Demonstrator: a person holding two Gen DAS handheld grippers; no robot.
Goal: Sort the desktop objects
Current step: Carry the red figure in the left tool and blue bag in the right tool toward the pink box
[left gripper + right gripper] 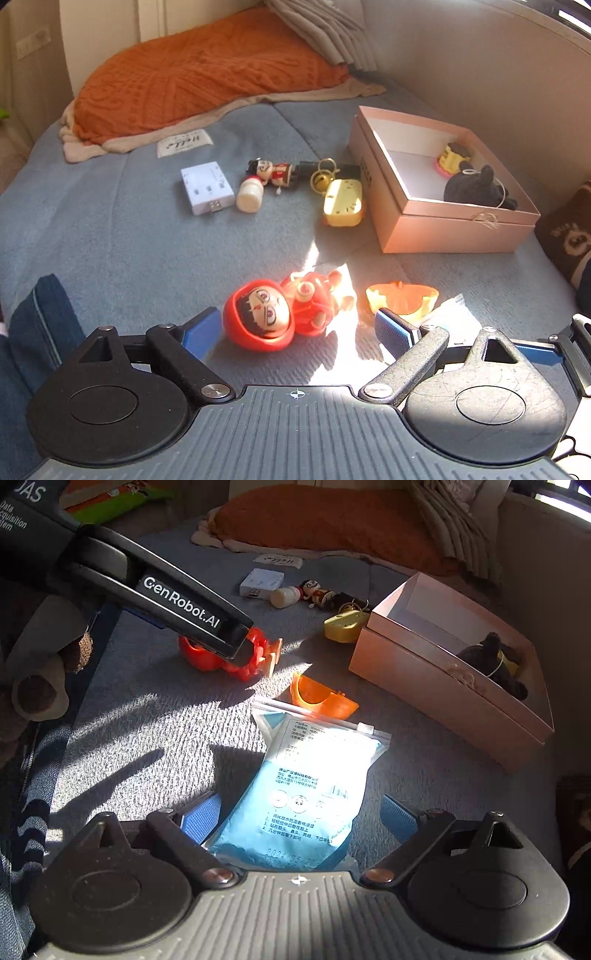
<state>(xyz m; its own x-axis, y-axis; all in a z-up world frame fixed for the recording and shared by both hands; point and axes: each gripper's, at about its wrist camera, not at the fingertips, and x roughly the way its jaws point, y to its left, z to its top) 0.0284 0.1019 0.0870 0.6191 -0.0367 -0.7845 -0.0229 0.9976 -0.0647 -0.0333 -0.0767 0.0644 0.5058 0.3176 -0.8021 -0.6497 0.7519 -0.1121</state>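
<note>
Your left gripper (297, 326) was spread wide around the red doll (280, 314) on the blanket (129, 236). Your right gripper (301, 816) gaped around the blue packet (306, 794), near the box (443, 686).

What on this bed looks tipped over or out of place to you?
The red-hooded doll lies on its side between the open left tool's fingers. An orange shell piece lies beside it, hollow side showing. Past them, a yellow toy lies beside the pink box, not in it.
</note>
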